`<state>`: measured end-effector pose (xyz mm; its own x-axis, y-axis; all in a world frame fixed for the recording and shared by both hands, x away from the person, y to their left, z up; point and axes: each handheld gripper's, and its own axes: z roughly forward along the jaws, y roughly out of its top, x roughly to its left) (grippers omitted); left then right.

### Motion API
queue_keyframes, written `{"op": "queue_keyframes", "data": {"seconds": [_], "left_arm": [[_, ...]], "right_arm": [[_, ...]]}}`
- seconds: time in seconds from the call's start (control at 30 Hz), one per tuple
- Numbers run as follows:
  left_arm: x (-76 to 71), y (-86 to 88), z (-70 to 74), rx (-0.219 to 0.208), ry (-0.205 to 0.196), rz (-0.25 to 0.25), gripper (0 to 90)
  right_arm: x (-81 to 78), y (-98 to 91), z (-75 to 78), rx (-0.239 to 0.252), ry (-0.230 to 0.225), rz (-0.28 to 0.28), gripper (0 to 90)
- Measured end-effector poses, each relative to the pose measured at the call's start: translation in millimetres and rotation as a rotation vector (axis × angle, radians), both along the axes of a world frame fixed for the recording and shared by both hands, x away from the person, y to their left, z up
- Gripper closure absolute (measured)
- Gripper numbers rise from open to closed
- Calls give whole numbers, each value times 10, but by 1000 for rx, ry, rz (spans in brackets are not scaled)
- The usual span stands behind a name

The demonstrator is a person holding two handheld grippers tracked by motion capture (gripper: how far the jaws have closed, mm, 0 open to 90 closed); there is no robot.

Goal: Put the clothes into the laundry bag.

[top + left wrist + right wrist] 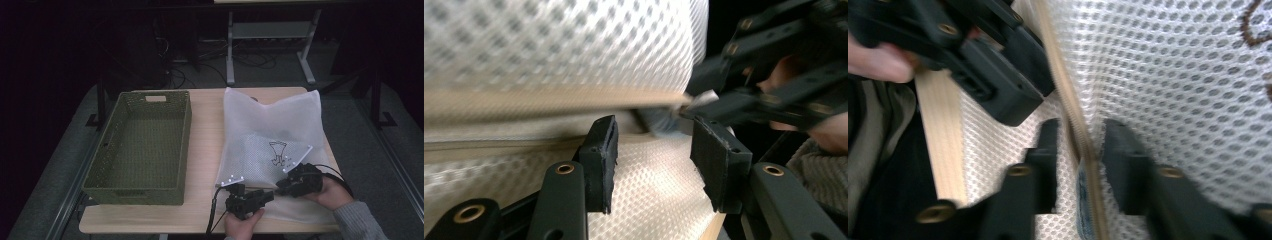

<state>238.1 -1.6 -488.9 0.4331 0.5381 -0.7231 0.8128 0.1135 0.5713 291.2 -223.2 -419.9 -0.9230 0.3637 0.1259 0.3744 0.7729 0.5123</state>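
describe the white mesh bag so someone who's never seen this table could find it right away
On the wooden table, look right of the olive woven basket. The white mesh bag lies flat there, pale and see-through, with a dark drawing near its near edge, where both grippers work.

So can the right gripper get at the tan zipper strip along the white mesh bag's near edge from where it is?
Probably yes. The right gripper already straddles the tan zipper strip of the white mesh bag, jaws apart, nothing between. The left gripper sits close alongside and could crowd it.
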Motion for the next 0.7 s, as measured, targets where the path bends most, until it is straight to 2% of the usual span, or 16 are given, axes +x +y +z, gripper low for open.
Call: {"op": "queue_keyframes", "data": {"seconds": [0.1, 0.17, 0.3, 0.37, 0.43, 0.53, 0.57, 0.67, 0.7], "left_arm": [[21, 45, -14, -5, 10, 7, 539], [19, 53, -28, 0, 15, 7, 539], [24, 86, -58, 4, 21, 12, 539], [29, 93, -53, 8, 18, 9, 539], [34, 105, -42, 17, 10, 8, 539], [47, 130, -30, 18, 11, 15, 539], [49, 138, -25, 16, 10, 16, 539], [35, 155, -9, 15, 1, 14, 539], [27, 156, -7, 16, -1, 15, 538]], "right_arm": [[-129, -59, 96, 13, -78, -7, 570], [-182, -94, 86, -34, -124, -5, 569], [-202, -85, -70, -95, -167, -6, 593], [-199, -34, -157, -140, -212, -6, 619], [-181, 2, -225, -167, -237, -5, 710], [-115, 7, -245, -181, -245, -36, 799], [-99, 6, -243, -187, -252, -50, 809], [-74, -9, -249, -218, -334, -106, 824], [-53, -28, -259, -220, -342, -129, 823]]}}
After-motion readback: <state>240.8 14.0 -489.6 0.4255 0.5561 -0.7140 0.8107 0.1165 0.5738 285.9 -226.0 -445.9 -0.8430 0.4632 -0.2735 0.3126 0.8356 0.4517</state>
